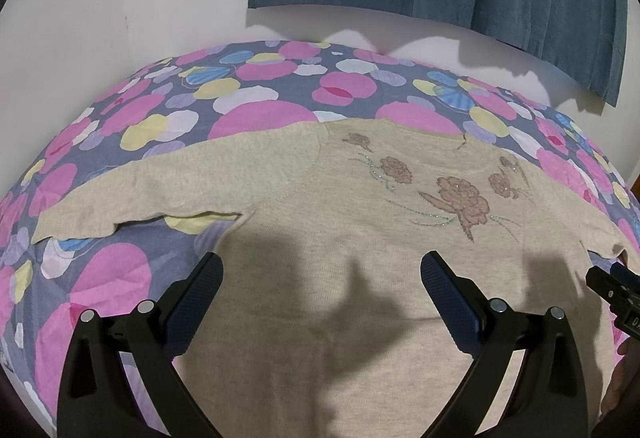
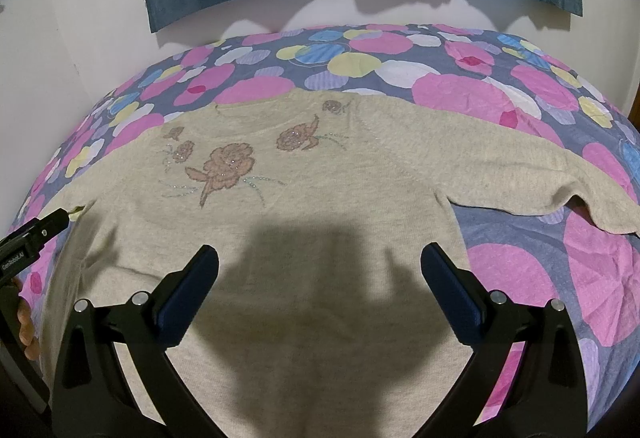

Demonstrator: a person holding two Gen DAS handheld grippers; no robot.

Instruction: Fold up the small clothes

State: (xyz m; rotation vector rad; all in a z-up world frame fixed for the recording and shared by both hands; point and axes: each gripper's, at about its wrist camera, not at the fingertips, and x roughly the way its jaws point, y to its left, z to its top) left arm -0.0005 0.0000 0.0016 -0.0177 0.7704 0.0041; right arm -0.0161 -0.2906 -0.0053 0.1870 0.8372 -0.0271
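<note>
A beige knit sweater [image 1: 320, 258] with a pink flower motif [image 1: 464, 204] lies spread flat, front up, on a bed covered by a circle-patterned bedsheet [image 1: 120, 126]. Its body runs beneath and ahead of both sets of fingers, with one sleeve [image 1: 132, 194] stretched out to the left of the left gripper [image 1: 322, 272] and the other sleeve [image 2: 520, 174] out to the right of the right gripper [image 2: 320, 264].

Both grippers hover with fingers spread wide and nothing between them. No fold looks begun.

The risks, as I judge them: the soft knit may bunch if the fingers pinch too shallowly, and both layers could be dragged across the bedsheet, skewing the fold. The right sleeve's cuff already curls and could tuck under.
</note>
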